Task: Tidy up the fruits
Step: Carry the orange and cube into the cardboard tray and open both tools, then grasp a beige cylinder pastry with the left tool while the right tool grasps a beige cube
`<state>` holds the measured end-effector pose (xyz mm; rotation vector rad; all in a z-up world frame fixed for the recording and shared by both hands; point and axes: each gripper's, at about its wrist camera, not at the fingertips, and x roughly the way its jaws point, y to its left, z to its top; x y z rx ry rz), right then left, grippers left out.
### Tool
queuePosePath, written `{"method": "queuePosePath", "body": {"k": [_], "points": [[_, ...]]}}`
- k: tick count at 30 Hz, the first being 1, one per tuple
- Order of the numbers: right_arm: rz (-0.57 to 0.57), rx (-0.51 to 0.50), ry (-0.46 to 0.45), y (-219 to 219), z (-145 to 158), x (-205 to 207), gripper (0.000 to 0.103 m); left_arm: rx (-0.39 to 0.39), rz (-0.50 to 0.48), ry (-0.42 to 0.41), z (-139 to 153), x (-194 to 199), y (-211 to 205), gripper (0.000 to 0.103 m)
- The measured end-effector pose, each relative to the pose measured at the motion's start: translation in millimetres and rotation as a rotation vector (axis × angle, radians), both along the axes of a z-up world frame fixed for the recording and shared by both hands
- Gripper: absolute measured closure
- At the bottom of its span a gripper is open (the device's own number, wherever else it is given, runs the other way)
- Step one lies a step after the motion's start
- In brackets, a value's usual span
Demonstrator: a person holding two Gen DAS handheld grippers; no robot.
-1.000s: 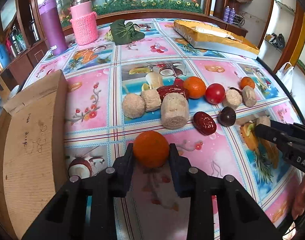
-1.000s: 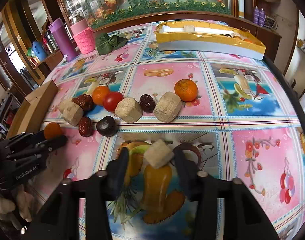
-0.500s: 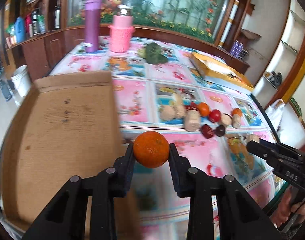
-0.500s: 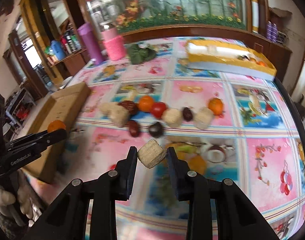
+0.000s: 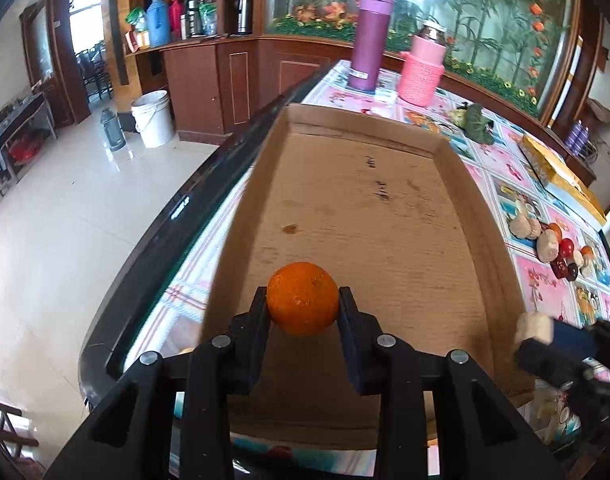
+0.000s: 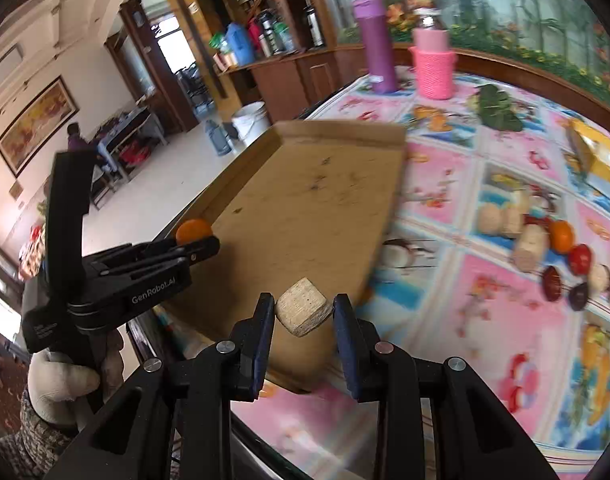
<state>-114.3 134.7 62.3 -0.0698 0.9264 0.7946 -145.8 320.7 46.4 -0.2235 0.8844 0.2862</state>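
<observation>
Left gripper (image 5: 303,300) is clamping an orange (image 5: 303,298) between both fingers, holding it over the near end of the cardboard tray (image 5: 457,168). Right gripper (image 6: 303,314) is pinching a beige cube (image 6: 303,312), hanging above the tray's near right corner. Remaining fruits (image 6: 561,252) are lying in a row on the tablecloth (image 6: 465,280), well apart from the tray.

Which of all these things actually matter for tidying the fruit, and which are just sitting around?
Part of the job:
- round orange fruit in the left tongs
- beige cube-shaped piece in the right tongs
- shallow brown cardboard tray
- row of loose fruits on the tablecloth

Just lying about:
- tall purple flask
- pink knitted-sleeve jar
- white plastic bucket
</observation>
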Motion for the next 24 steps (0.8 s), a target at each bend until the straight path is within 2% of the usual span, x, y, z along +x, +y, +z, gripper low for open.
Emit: {"method": "queuePosePath", "body": {"k": [9,13,19,24], "points": [[0.053,-0.082,0.011,53,-32,-6,0.070,-0.059,0.025,-0.027,0,-11,22,0.070],[0.052,-0.083,-0.001,55,-34,-5,0.067,-0.068,0.038,-0.056,7,-15,22,0.054],[0.023,-0.017,-0.062,29,-8,-8,0.048,-0.096,0.011,-0.104,26,-13,7,0.052],[-0.072,0.028,-0.087,-34,7,-2,0.045,-0.098,-0.095,-0.142,45,-3,-35,0.044]]}}
